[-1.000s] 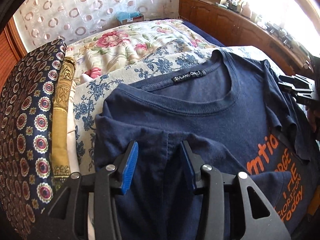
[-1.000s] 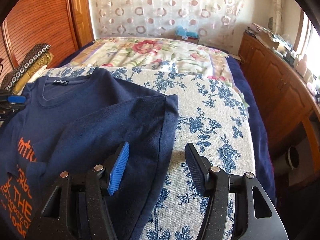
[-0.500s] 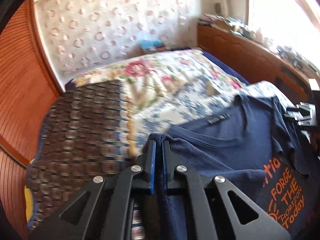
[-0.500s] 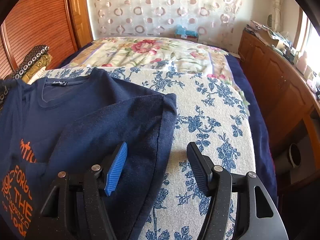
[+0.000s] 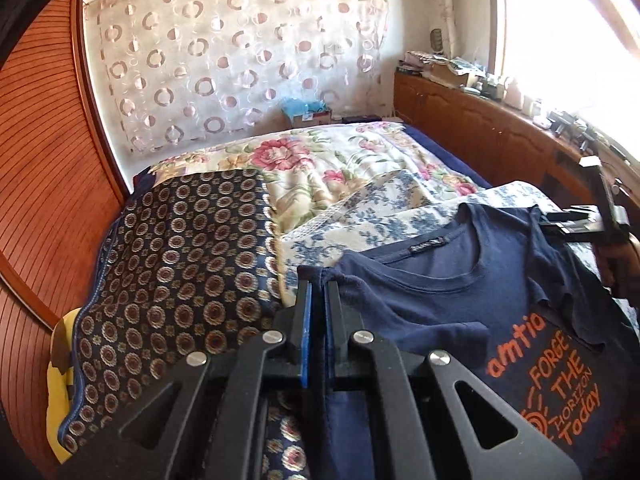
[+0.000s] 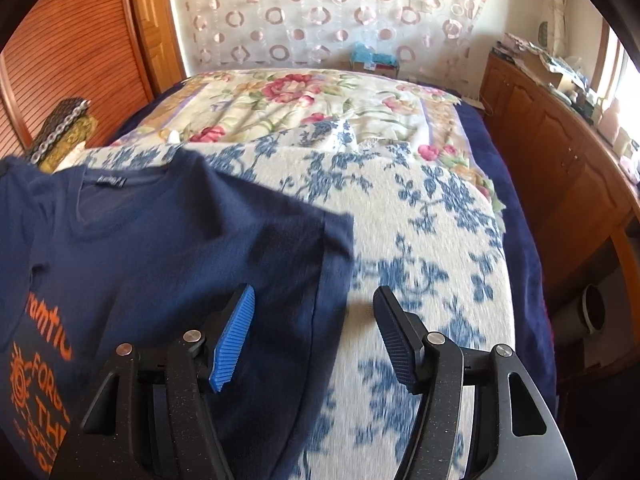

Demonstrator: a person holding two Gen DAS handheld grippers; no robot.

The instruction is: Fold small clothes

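A navy T-shirt [image 5: 448, 300] with orange lettering lies face up on a blue-flowered white blanket [image 5: 360, 220]. My left gripper [image 5: 317, 286] is shut on a fold of the shirt's left shoulder and sleeve and holds it lifted off the bed. In the right wrist view the same T-shirt [image 6: 160, 248] has its right sleeve folded in over the chest. My right gripper [image 6: 316, 316] stands open above that sleeve's edge, the blue pad over navy cloth and the black pad over the blanket [image 6: 420, 240], nothing pinched. That right gripper [image 5: 560, 222] also shows at the far right of the left wrist view.
A stack of folded fabric, topped by a dark medallion-patterned cloth [image 5: 180, 260] over a yellow one, sits left of the shirt. A flowered bedspread [image 6: 300, 96] covers the far bed. A wooden cabinet [image 6: 560, 152] with clutter runs along the right, a slatted wooden door [image 5: 44, 168] on the left.
My left gripper closed on the shirt's left shoulder fold and lifted it up and to the left. The right gripper stayed open and drifted slightly over the folded sleeve.
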